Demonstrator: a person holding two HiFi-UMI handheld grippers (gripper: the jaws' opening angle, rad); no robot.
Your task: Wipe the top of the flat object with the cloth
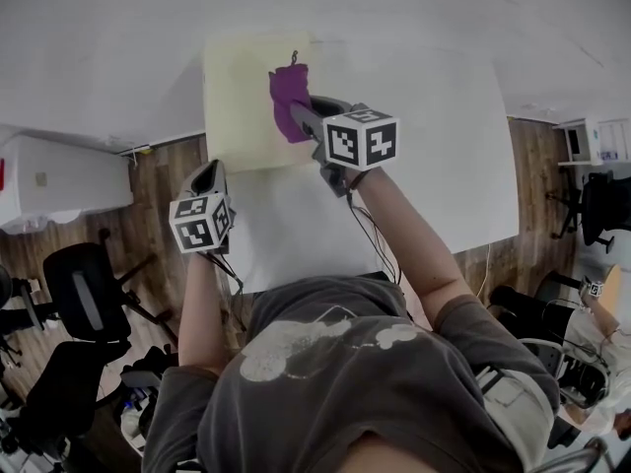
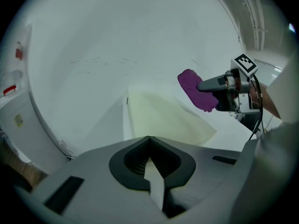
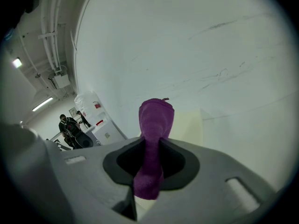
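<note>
Our right claw (image 1: 304, 116) grips the purple cloth (image 1: 288, 92) at the pale yellow board (image 1: 237, 97), upper centre; our left claw (image 1: 209, 175), closed on nothing, sits at the worktop (image 1: 444, 116) edge.

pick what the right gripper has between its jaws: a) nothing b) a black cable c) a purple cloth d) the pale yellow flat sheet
C: in the right gripper view, the right gripper has its jaws closed on the purple cloth, which sticks up past them.
</note>
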